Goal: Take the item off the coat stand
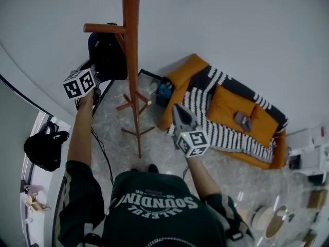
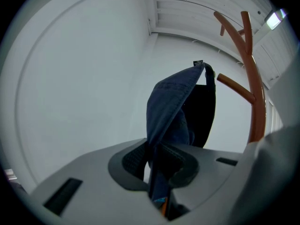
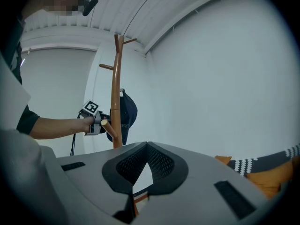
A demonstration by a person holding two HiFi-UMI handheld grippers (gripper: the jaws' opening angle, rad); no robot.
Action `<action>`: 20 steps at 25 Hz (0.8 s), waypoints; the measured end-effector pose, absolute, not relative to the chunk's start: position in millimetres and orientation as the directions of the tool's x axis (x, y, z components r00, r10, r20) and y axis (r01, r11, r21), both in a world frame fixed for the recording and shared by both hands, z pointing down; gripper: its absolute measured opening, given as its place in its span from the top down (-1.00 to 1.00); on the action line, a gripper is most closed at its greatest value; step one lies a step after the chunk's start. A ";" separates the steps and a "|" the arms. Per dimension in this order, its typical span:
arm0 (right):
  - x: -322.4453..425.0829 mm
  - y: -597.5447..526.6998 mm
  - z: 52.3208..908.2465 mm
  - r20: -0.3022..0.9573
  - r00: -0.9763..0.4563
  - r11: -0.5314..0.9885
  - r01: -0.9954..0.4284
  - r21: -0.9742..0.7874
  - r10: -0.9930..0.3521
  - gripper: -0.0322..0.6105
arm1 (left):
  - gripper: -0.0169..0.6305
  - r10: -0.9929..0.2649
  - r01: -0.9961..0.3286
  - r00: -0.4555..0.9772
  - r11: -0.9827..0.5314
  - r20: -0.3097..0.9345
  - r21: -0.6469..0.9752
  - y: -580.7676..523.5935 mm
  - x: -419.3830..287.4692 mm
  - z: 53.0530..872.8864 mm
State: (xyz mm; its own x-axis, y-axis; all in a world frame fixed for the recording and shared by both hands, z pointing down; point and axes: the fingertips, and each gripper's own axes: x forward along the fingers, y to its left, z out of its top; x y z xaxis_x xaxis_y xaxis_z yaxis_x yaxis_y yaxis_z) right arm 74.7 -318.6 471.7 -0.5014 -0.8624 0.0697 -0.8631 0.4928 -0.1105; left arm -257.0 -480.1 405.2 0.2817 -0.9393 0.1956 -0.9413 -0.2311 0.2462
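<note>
Room: plain pale-grey wall, grey marbled stone floor.

Head view: the reddish-brown wooden coat stand stands on the floor near the wall. To its right is an orange sofa with a black-and-white striped blanket; at far left, a black bag. Against the stand, just below a peg, hangs the dark navy fabric cap. At the cap is the left gripper; the right gripper is well apart from it, over the floor.

Left gripper view: jaws clamped on the cap's fabric edge, with white wall and slatted ceiling behind. Cannot tell whether the cap rests on a peg.

Right gripper view: jaw tips touching, nothing between them; stand and cap beyond.
</note>
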 end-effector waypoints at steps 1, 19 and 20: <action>74.8 -319.0 471.7 0.072 -0.502 0.493 -0.863 -0.110 -0.862 0.90 | 0.84 -0.941 -0.943 0.273 -0.221 0.200 0.248 -479.7 -261.5 407.2; 54.9 -307.8 483.4 0.096 -0.564 0.554 -0.824 -0.117 -0.820 0.90 | 0.84 -0.959 -0.960 0.171 -0.111 0.225 0.258 -402.6 -317.3 455.1; 54.1 -307.7 484.4 0.096 -0.566 0.556 -0.823 -0.118 -0.819 0.90 | 0.84 -0.960 -0.961 0.164 -0.104 0.226 0.258 -396.2 -319.3 457.4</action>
